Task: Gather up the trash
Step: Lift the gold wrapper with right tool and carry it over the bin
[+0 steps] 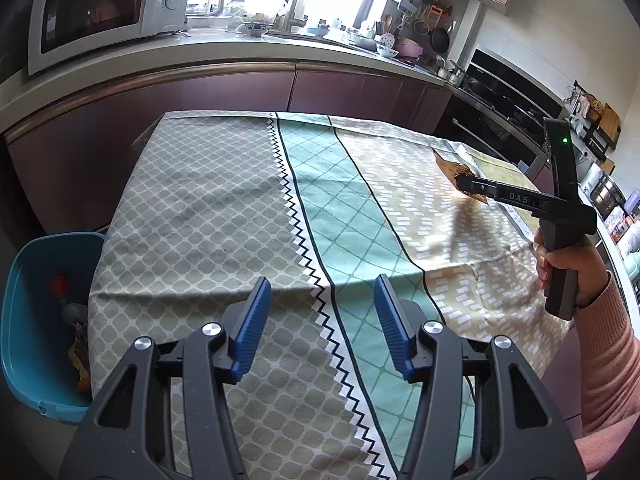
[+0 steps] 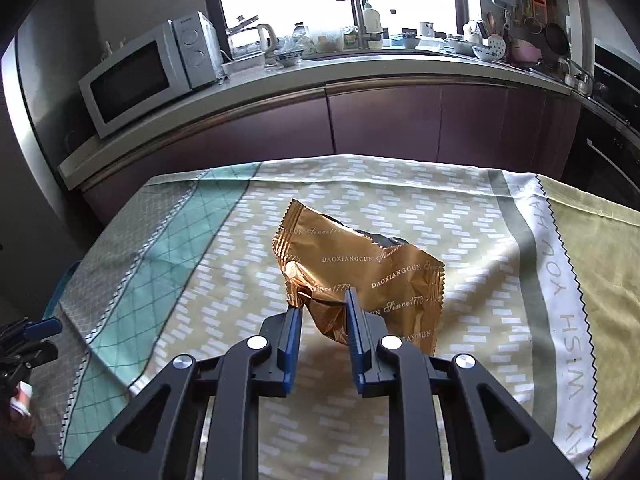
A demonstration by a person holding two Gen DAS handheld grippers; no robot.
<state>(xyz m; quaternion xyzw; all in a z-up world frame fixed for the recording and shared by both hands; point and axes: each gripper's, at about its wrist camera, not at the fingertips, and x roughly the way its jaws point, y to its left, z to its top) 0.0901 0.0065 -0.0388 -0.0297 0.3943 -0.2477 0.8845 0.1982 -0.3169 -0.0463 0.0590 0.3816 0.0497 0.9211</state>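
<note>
Two blue-padded fingers of the right claw (image 2: pixel 323 312) fill the bottom of the right wrist view, set narrowly and pinching the crumpled near edge of one gold snack wrapper (image 2: pixel 360 264). That wrapper sits in the middle of the frame on the beige-patterned part of the tablecloth (image 2: pixel 480 240) and appears slightly raised at the gripped end. Open cloth surrounds it on all sides, and the table's far edge runs across the upper middle of the frame.

From the left wrist view, the left claw (image 1: pixel 322 320) at the bottom centre stands wide apart with nothing between its fingers, hovering over the grey and green stripes. At middle right, one hand (image 1: pixel 568 268) holds the right claw's handle. One blue bin (image 1: pixel 24 320) shows at lower left, just beyond the table's left edge, with a few items inside, too blurred to count. One microwave (image 1: pixel 104 8) sits at upper left.
</note>
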